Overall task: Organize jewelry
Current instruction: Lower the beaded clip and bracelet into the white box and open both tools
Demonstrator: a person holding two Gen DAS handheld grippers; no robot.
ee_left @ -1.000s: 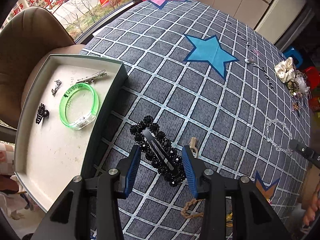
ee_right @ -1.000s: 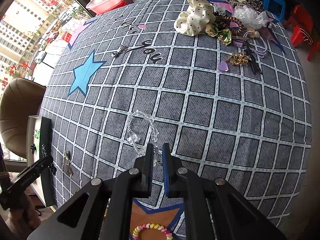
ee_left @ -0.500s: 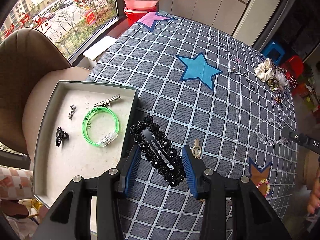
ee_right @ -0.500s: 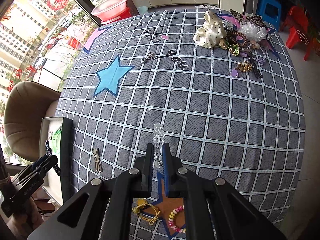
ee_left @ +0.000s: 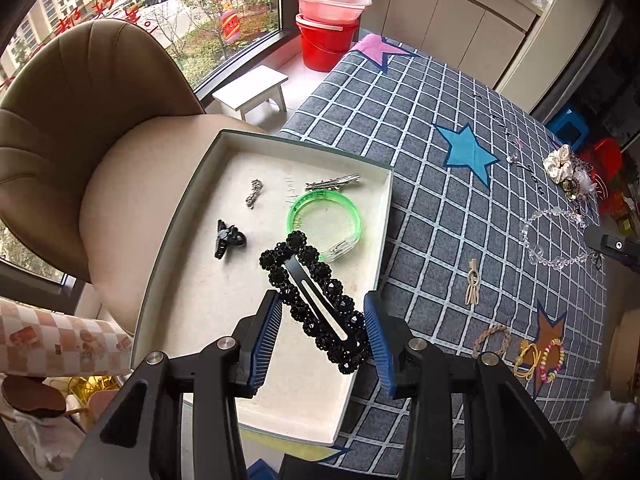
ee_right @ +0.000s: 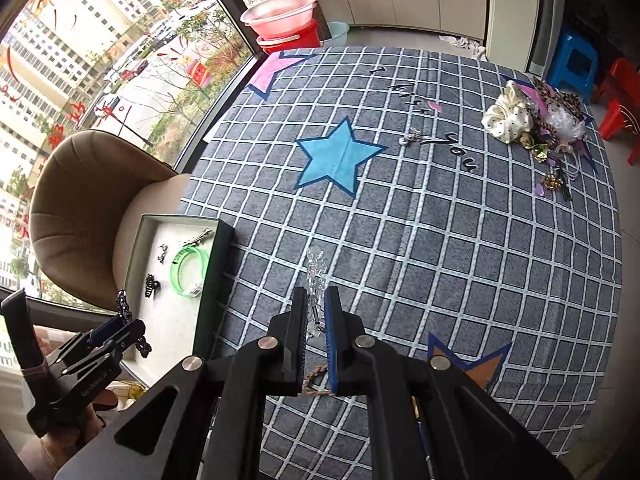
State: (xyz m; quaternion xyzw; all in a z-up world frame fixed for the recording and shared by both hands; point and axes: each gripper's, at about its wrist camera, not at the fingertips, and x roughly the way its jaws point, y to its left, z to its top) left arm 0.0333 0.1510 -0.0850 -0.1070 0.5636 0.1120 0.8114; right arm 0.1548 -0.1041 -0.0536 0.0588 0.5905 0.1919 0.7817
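Black script reading "you" (ee_right: 460, 152) on the checked tablecloth (ee_right: 440, 248), far ahead and right of the right gripper (ee_right: 316, 312). Faint handwritten digits on the tray (ee_left: 192, 264) floor ahead of the left gripper (ee_left: 320, 312), unreadable. Small print on that gripper's side, too blurred.

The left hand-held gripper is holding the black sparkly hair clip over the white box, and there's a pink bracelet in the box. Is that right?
Nearly. The bracelet in the white box is green, not pink, as the left wrist view shows. The rest is right: the left hand-held gripper holds the black hair clip over the box.
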